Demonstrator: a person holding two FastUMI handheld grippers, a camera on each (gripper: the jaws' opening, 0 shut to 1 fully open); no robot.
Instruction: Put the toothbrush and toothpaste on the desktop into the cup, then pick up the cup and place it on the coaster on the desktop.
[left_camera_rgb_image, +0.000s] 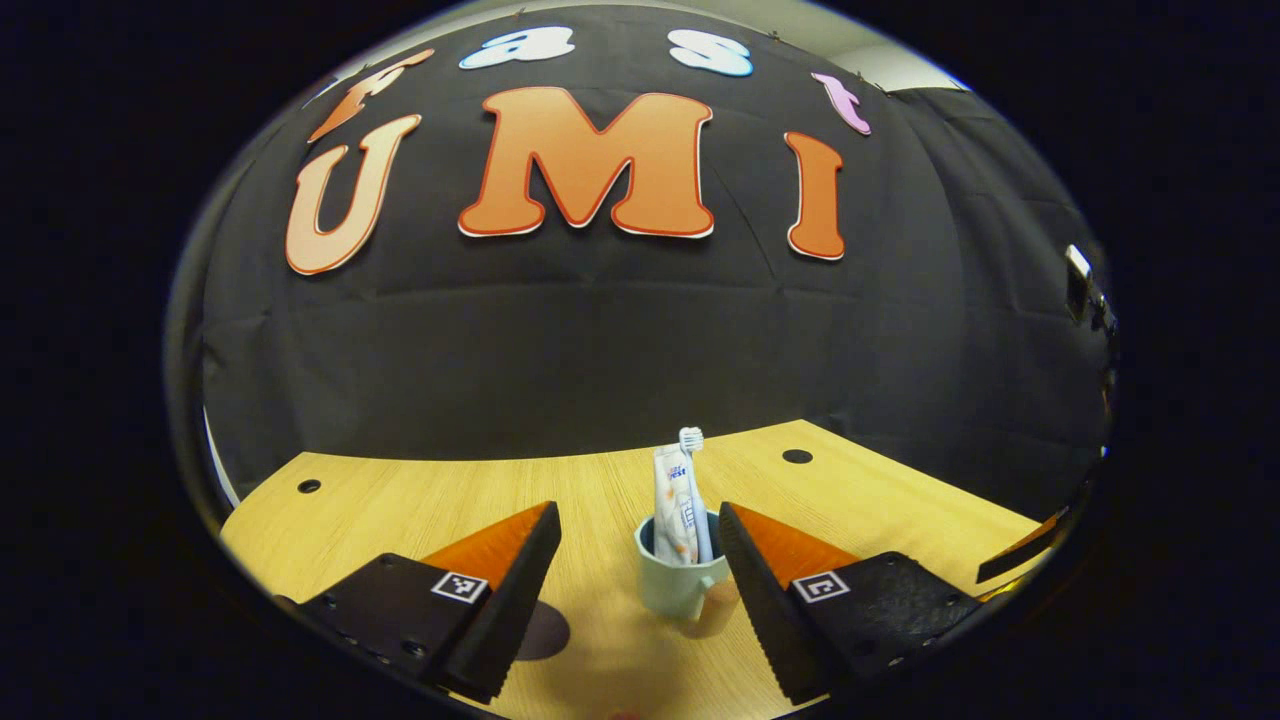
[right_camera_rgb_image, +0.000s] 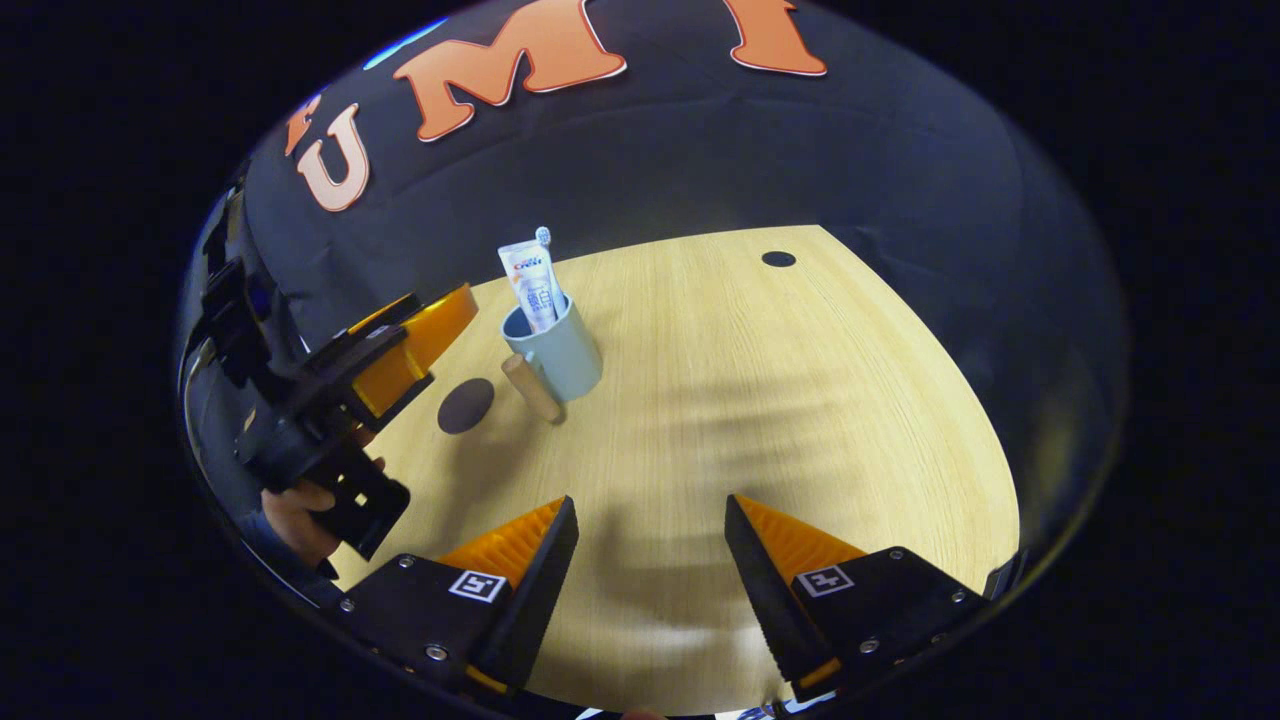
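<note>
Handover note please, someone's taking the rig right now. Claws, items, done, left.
Left claw: open, holding nothing, lined up on the cup, which stands between its fingers, not yet gripped.
Right claw: open, holding nothing, over bare desk, away from the cup.
Toothbrush and toothpaste: both upright in the cup.
Cup: on the desk, handle toward the left claw.
Coaster: dark disc on the desk beside the cup, nothing on it.
Done: both items are in the cup.
Left: grip the cup, lift, set it on the coaster.
</note>
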